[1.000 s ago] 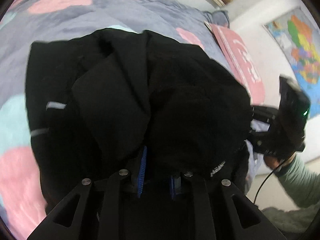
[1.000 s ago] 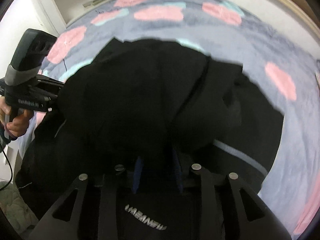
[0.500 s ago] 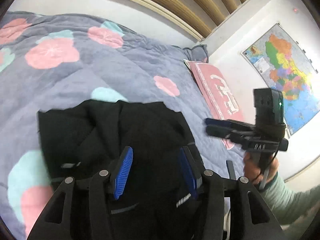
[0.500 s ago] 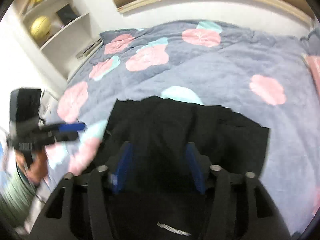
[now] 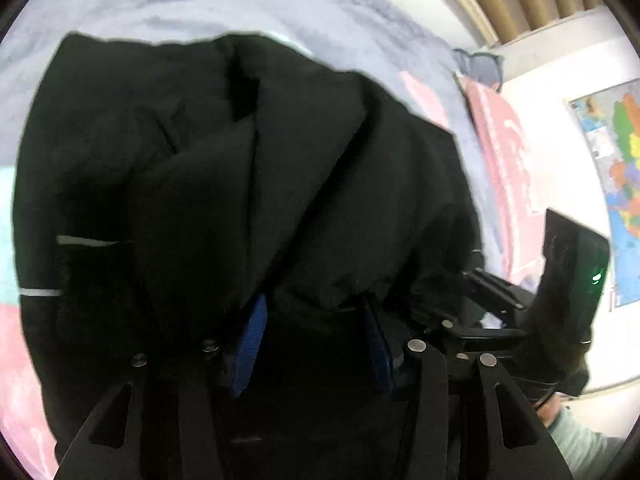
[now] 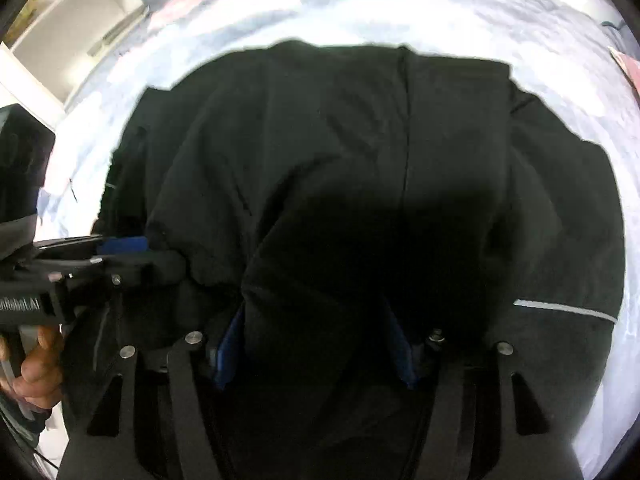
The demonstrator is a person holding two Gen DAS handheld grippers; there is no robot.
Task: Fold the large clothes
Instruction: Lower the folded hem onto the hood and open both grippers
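Observation:
A large black garment point(image 5: 240, 160) with thin reflective stripes point(image 5: 88, 242) lies bunched and part-folded on the bed. My left gripper point(image 5: 314, 332) is low over its near edge, blue pads apart, and a hump of black cloth drapes over the fingertips and sits between them without being pinched. In the right wrist view the same garment point(image 6: 360, 160) fills the picture. My right gripper point(image 6: 316, 344) is likewise open, its blue pads wide apart with a fold of cloth bulging between them. Each gripper shows at the side of the other's view, close by.
A grey-blue bedspread point(image 5: 360, 20) with pink and teal flowers lies under the garment. A pink pillow point(image 5: 504, 160) is at the bed's right end, with a wall map point(image 5: 616, 160) beyond it. White shelves point(image 6: 60, 32) stand at upper left. A bare hand point(image 6: 36, 372) grips the left tool.
A second ago both grippers were shut on bunched cloth. Half a second ago they were open and raised clear of the garment. Now both are down on the cloth again, jaws still apart.

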